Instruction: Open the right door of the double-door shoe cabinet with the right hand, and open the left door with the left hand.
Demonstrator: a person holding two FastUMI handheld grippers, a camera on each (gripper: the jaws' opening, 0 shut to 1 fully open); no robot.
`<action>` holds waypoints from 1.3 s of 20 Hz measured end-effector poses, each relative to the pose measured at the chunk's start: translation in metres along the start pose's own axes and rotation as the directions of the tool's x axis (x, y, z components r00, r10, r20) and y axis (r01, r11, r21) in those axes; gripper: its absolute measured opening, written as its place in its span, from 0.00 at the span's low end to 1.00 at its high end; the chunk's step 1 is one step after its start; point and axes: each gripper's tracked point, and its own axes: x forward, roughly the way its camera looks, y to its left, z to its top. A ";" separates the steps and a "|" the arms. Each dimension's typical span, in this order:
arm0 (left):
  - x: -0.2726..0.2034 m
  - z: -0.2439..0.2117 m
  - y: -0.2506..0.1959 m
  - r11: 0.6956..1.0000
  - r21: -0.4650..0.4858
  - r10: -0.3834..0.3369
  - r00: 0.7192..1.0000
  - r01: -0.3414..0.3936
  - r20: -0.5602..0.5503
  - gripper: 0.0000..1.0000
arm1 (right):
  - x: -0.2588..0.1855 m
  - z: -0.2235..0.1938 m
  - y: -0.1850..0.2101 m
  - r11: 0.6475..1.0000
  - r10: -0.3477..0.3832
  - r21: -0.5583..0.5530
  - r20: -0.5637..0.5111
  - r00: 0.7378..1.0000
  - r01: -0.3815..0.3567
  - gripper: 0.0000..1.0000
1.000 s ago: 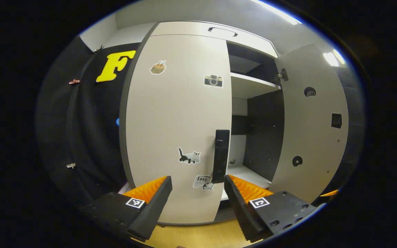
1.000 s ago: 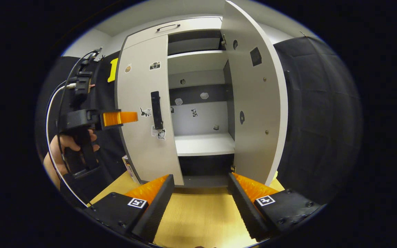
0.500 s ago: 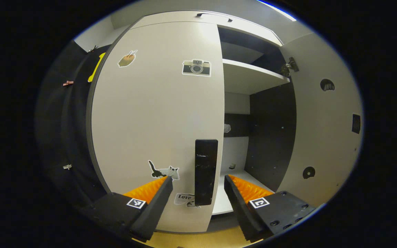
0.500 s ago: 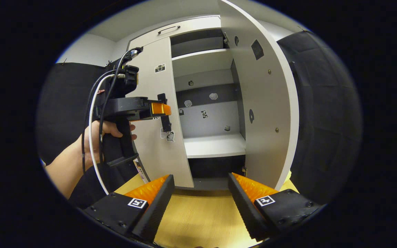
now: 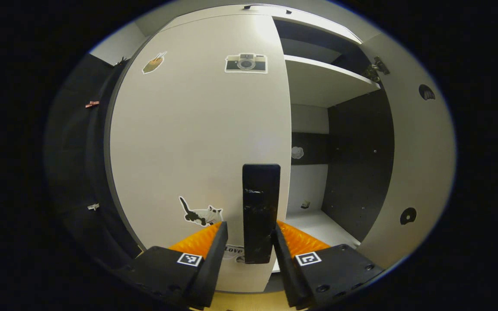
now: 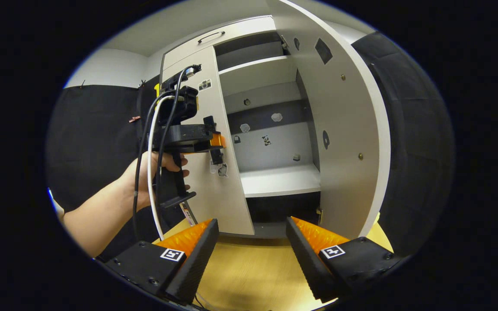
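Note:
The white left door [image 5: 197,129], with stickers on it, stands closed in the left gripper view. Its black upright handle [image 5: 260,207] sits between the fingers of my left gripper [image 5: 250,229]. The right finger lies against the handle and a narrow gap shows beside the left finger [image 5: 218,242]. In the right gripper view a hand [image 6: 162,170] holds the left gripper [image 6: 215,141] at that handle on the left door [image 6: 223,190]. The right door [image 6: 344,142] is swung wide open. My right gripper [image 6: 252,224] hangs open and holds nothing, low in front of the cabinet's base.
Inside the cabinet are an upper shelf [image 5: 322,82] and a lower shelf [image 6: 279,181], with small stickers on the back panel. A drawer front with a handle [image 6: 211,34] tops the cabinet. Cables [image 6: 151,172] trail from the left gripper. A wooden surface [image 6: 249,268] lies below.
My left gripper has moved in to the left door's handle and its fingers have narrowed around it. The right gripper has stayed open, low in front of the cabinet.

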 end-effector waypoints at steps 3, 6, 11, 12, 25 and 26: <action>0.001 -0.002 -0.006 0.998 -0.059 -0.022 1.000 0.021 -0.005 0.48 | 0.003 -0.001 -0.002 1.000 0.001 0.003 -0.002 1.000 -0.001 0.98; 0.002 -0.002 -0.008 0.999 -0.039 -0.011 1.000 0.012 0.022 0.36 | 0.004 -0.001 -0.007 1.000 -0.009 0.018 -0.003 1.000 0.009 0.98; 0.001 -0.003 -0.007 0.997 -0.074 -0.013 0.999 0.016 0.039 0.17 | 0.002 -0.002 -0.011 0.999 -0.026 0.041 -0.010 1.000 0.027 0.98; -0.002 -0.004 -0.007 0.997 -0.074 -0.005 0.999 0.008 0.040 0.12 | 0.002 -0.002 -0.011 0.999 -0.028 0.044 -0.009 1.000 0.028 0.98; -0.064 -0.012 0.018 0.991 -0.093 -0.093 0.995 0.096 0.032 0.09 | -0.005 0.004 0.031 1.000 -0.023 0.013 -0.014 1.000 0.023 0.98; -0.065 -0.011 0.020 0.991 -0.087 -0.101 0.994 0.103 0.034 0.09 | -0.005 0.003 0.033 0.999 -0.029 0.014 -0.011 1.000 0.029 0.98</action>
